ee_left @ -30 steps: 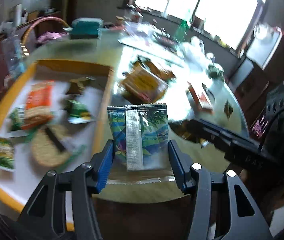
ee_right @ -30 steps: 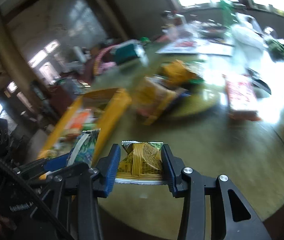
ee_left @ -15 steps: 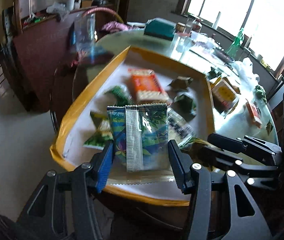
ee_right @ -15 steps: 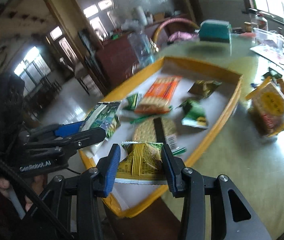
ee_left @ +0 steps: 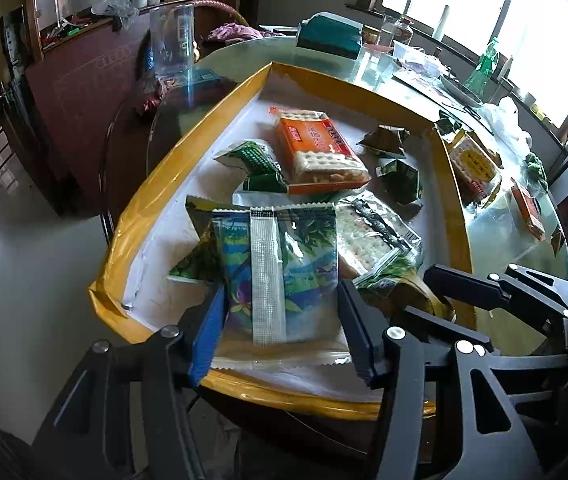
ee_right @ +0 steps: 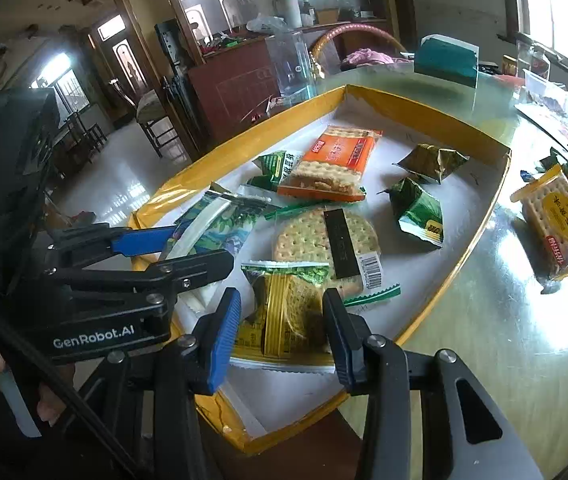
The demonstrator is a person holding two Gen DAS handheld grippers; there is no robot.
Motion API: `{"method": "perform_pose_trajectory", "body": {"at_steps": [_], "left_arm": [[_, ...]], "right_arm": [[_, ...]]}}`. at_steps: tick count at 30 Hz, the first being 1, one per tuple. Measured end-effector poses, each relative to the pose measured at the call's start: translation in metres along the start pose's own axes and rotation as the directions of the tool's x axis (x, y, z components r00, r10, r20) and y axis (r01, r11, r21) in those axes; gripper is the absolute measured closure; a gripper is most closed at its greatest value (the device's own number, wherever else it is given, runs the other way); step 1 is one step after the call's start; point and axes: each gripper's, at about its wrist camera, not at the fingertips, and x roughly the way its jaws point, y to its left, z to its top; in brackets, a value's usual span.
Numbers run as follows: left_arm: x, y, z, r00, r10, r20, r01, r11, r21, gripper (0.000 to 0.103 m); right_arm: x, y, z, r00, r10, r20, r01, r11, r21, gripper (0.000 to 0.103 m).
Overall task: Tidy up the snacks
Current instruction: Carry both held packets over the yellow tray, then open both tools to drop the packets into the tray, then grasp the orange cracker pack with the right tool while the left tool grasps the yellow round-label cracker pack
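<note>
The left hand-held gripper (ee_left: 280, 320) is closed on a flat blue-and-green printed foil sachet with a white back seam (ee_left: 276, 272), which is pinched by its side edges so that its long axis runs forward along the fingers. The right hand-held gripper (ee_right: 282, 320) is clamped in the same way on a smaller yellow-and-green foil snack packet (ee_right: 288, 308), held just beside and to the right of the left one. Both packets are carried over the near end of a shallow yellow-rimmed cardboard tray with a white floor (ee_left: 152, 196), directly ahead of and below the fingers. Release into the tray is judged to be the coming move, with neither hand clearly nearer. The bare white floor appears to lie below and just ahead of both sets of fingers. Further ahead, an orange cracker pack (ee_left: 318, 148), a clear-wrapped round of crackers (ee_right: 316, 240) and several dark green foil pouches (ee_right: 418, 210) are seen lying in the tray. The tray rests on a glossy round glass-topped worktop (ee_right: 504, 320), where a yellow cracker pack (ee_right: 556, 220) lies outside the rim to the right. Beyond it, bright windows and dark wooden cabinets are seen.
</note>
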Motion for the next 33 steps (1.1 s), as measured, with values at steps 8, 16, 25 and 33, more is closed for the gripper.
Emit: {"method": "perform_pose_trajectory", "body": {"at_steps": [8, 16, 25, 33], "left_arm": [[-0.021, -0.007, 0.010, 0.993, -0.015, 0.118, 0.016, 1.000, -0.013, 0.029], [-0.040, -0.069, 0.038, 0.973, -0.126, 0.195, 0.115, 0.991, 0.068, 0.021], [-0.003, -0.157, 0.055, 0.965, -0.254, 0.059, 0.246, 0.962, 0.120, 0.021], [0.024, -0.195, 0.072, 0.964, -0.266, 0.004, 0.264, 0.960, 0.092, 0.021]], "right_arm": [[-0.017, -0.015, -0.005, 0.995, 0.076, 0.058, -0.080, 0.994, 0.075, 0.048], [-0.074, -0.059, -0.021, 0.977, 0.083, 0.196, -0.122, 0.973, 0.198, 0.029], [-0.128, -0.167, -0.056, 0.965, -0.131, 0.225, 0.012, 0.886, 0.463, 0.028], [-0.164, -0.272, -0.063, 0.920, -0.375, 0.119, 0.207, 0.719, 0.663, 0.023]]}}
